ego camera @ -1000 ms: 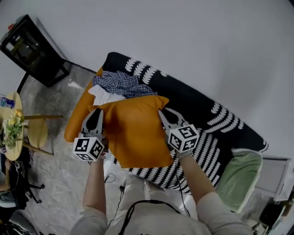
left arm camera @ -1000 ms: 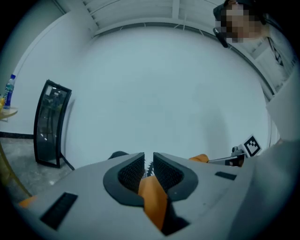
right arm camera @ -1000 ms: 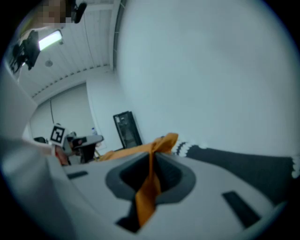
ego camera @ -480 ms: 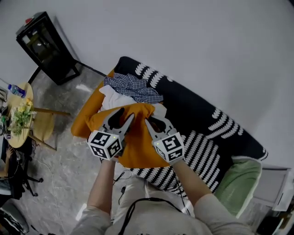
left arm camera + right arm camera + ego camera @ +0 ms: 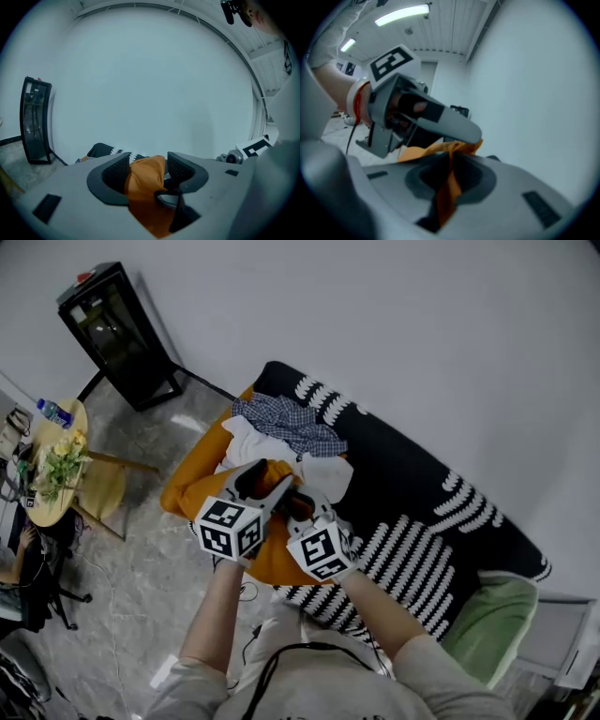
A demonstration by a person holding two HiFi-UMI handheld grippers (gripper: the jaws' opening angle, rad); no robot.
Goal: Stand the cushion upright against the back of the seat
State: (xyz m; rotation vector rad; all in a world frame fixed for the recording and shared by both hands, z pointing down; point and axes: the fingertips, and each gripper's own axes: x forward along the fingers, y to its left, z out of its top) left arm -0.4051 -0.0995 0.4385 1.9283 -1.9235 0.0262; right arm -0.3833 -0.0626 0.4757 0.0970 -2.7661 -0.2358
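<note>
The orange cushion (image 5: 272,562) hangs bunched up between my two grippers, over the front of the black-and-white patterned sofa (image 5: 427,521). My left gripper (image 5: 265,477) has its jaws opening wide. A fold of orange cushion (image 5: 145,187) lies loosely between them in the left gripper view, and the left gripper (image 5: 147,166) does not pinch it. My right gripper (image 5: 295,503) sits right beside the left one. In the right gripper view the right gripper (image 5: 450,161) is shut on a thin fold of the orange cushion (image 5: 449,185).
A plaid shirt (image 5: 286,423) and white cloth (image 5: 256,446) lie on the sofa's left end over another orange cushion (image 5: 187,488). A green cushion (image 5: 478,624) is at the sofa's right end. A black cabinet (image 5: 117,334) and a round table (image 5: 52,474) stand to the left.
Both grippers came together from the cushion's two sides to the middle, bunching the flat cushion and lifting it. The left gripper's jaws opened from a grip on the cushion's edge.
</note>
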